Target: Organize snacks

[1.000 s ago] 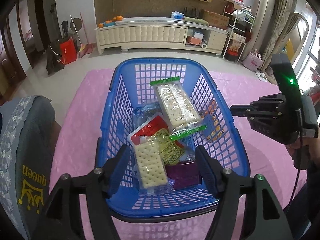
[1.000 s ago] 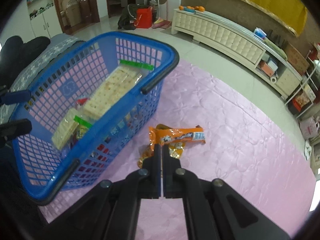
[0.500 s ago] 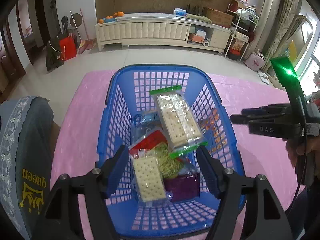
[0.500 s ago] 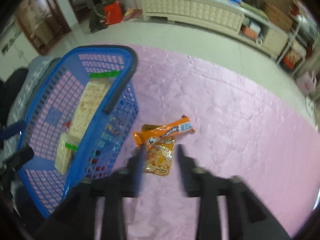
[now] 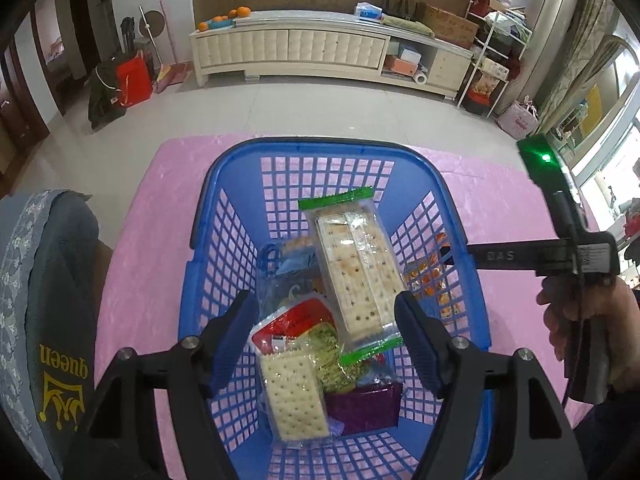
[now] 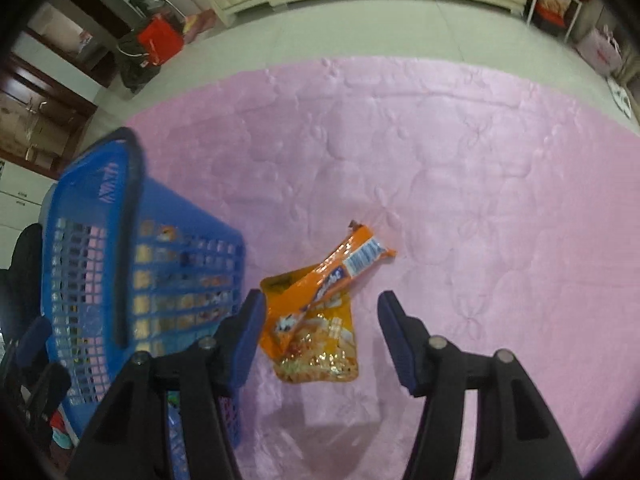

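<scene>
The left gripper [image 5: 326, 334] tilts steeply down over the near end of the blue basket [image 5: 460, 208], jaws parted wide with nothing pressed between the pads; the snacks lie below them in the basket. Off to the side, a hand [image 5: 576, 320] holds the right gripper's handle, its body stretched level toward the basket's outer wall.

From the right wrist view, the right gripper [image 6: 320, 330] points almost straight down at the pink quilted cloth [image 6: 460, 160]. Its jaws have just been opening and now stand well apart, the pads clear of everything, with two orange packets on the cloth between and just ahead of them.

Count them: one long orange snack bar [image 6: 340, 270] lying slantwise across one flat orange-yellow snack pouch [image 6: 316, 344], touching it. Both sit just beside the basket's wall, outside it.

Inside the basket: one long cracker pack with green ends [image 5: 354, 268], leaning up the middle; one shorter cracker pack [image 5: 294, 394] near the front; a red-topped packet [image 5: 292, 322], a green-printed one [image 5: 332, 354], a purple one [image 5: 362, 404] and bluish wrappers [image 5: 288, 268] underneath. How many lie under those I cannot tell.

Room to move: the cloth beyond and to the far side of the orange packets is broad and bare, while the basket wall crowds the near finger [image 6: 244, 340].
</scene>
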Available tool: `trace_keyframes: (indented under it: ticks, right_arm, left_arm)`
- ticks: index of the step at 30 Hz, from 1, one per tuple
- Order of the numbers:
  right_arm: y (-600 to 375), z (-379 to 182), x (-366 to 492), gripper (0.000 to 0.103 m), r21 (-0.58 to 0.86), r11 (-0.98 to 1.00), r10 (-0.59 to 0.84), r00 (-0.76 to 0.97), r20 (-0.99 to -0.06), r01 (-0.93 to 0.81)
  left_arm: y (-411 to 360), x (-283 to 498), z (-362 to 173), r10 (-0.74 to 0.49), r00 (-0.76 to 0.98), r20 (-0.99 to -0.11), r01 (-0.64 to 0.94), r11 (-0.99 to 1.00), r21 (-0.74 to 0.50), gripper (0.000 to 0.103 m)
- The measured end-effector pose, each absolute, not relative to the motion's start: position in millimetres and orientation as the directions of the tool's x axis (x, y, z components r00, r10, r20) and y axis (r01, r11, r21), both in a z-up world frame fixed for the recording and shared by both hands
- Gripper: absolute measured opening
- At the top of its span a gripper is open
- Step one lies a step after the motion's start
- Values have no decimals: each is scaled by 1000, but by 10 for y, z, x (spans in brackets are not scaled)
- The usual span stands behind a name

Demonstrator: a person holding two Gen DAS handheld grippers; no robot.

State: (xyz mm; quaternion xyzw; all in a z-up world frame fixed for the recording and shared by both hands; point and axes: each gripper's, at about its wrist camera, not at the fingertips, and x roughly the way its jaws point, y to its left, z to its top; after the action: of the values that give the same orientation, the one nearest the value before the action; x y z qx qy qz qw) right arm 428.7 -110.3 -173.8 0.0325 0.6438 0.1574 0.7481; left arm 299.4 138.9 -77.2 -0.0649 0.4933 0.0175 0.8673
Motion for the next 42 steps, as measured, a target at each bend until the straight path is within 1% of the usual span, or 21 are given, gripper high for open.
trace_keyframes:
  ticks: [6,9,10,11,12,13,15,16,17,24,33,39,42]
  right_arm:
    - [-969,-1978,4411,63,215,959,232,77,-970,-182]
    - [-897,-2080,4425,62,198,958,214,58,-975,-206]
    - [-825,-2115,4409,60,200,955,215,47,-975,-220]
    - [-784,-2133,4395,54,192,951,209,48,-977,-241]
    - [-707,-2118,4386,45,162,947,189,71,-979,-279]
    - [-679,-2112,4347,39,145,942,176,80,-981,-302]
    - [-672,-2105,4308,34,150,936,182,75,-980,-318]
    - [-677,-2090,4285,21,141,934,176,79,-981,-330]
    - [-683,-2073,4265,17,124,932,163,89,-983,-340]
    - [-787,-1801,3954,17,87,905,170,167,-971,-416]
    - [-909,-1061,3467,17,99,877,254,280,-926,-470]
    - [-847,-724,3077,17,113,844,324,331,-886,-524]
    - [-823,-665,2951,17,112,825,349,343,-872,-554]
  left_arm:
    - [1418,3050,-835,-35,499,-866,-94,991,-94,70]
    - [1424,3038,-847,-36,496,-868,-96,991,-96,70]
    - [1424,3029,-847,-37,495,-868,-95,991,-96,70]
    - [1423,3012,-842,-39,496,-867,-92,991,-97,70]
    - [1413,3003,-832,-40,497,-867,-91,991,-98,70]
    - [1405,2990,-826,-40,497,-867,-89,991,-96,70]
    - [1394,2951,-809,-36,498,-867,-89,992,-93,70]
    - [1392,2930,-798,-38,500,-865,-89,991,-95,70]
    - [1384,2913,-788,-41,502,-864,-89,991,-99,70]
    - [1311,2728,-685,-42,521,-852,-88,991,-103,70]
    - [1252,2351,-356,-42,579,-814,-67,993,-99,70]
    - [1249,2119,-151,-34,611,-791,-58,994,-88,70]
    - [1280,2014,-83,-31,626,-779,-63,994,-90,70]
